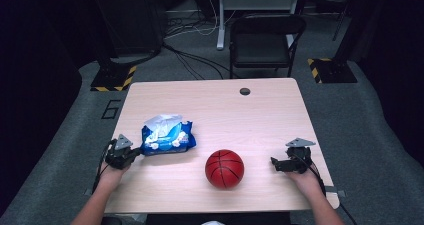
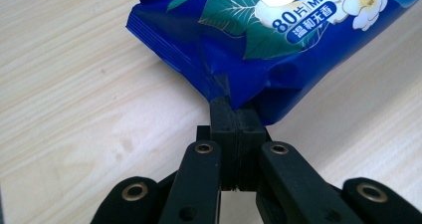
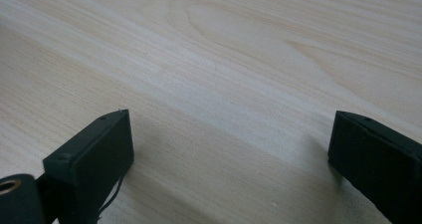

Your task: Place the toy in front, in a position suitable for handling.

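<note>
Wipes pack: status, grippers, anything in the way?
Left gripper shut on wipes pack edge. Right gripper open, nothing between its jaws. Basketball beside the pack, apart from it.

The table [image 1: 215, 110] is brightly lit (soft shadows), the surrounding room dark and slightly blurred.

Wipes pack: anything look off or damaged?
The wipes pack lies askew, with a white wipe sticking out of its top opening. The left tongs are shut on its crimped end seam, bunching the wrapper there. No tear shows.
</note>
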The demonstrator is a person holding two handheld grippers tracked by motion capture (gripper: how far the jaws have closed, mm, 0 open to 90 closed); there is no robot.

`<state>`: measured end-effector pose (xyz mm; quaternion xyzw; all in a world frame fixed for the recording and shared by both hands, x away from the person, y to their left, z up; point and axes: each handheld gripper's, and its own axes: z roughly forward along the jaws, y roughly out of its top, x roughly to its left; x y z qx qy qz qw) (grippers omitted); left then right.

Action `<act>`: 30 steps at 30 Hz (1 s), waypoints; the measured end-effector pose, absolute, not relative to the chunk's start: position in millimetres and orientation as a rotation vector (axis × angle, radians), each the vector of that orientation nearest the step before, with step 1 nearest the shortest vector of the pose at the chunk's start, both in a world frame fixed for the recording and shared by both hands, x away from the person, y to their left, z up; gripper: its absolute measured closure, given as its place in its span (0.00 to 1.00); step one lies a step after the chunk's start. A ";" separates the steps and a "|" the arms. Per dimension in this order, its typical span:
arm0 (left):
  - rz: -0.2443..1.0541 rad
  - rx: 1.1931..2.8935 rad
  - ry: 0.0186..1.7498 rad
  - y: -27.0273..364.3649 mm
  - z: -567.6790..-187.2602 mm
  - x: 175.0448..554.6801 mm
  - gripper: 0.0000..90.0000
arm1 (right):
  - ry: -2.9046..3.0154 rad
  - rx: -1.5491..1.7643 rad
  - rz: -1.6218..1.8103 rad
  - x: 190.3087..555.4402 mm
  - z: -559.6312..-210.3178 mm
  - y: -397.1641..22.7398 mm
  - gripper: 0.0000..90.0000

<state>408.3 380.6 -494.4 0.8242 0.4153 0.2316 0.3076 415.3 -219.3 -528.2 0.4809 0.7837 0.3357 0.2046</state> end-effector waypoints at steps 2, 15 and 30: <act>0.610 2.170 1.113 385.2 -494.5 404.6 1.00 | 2.185 1.341 0.936 415.3 -528.2 -219.3 0.04; 0.622 2.128 1.174 414.9 -496.1 380.1 1.00 | 2.185 1.341 0.936 415.3 -528.2 -219.3 0.04; 0.615 2.056 1.235 439.9 -499.4 362.8 0.99 | 2.184 1.342 0.936 415.3 -528.2 -219.2 0.04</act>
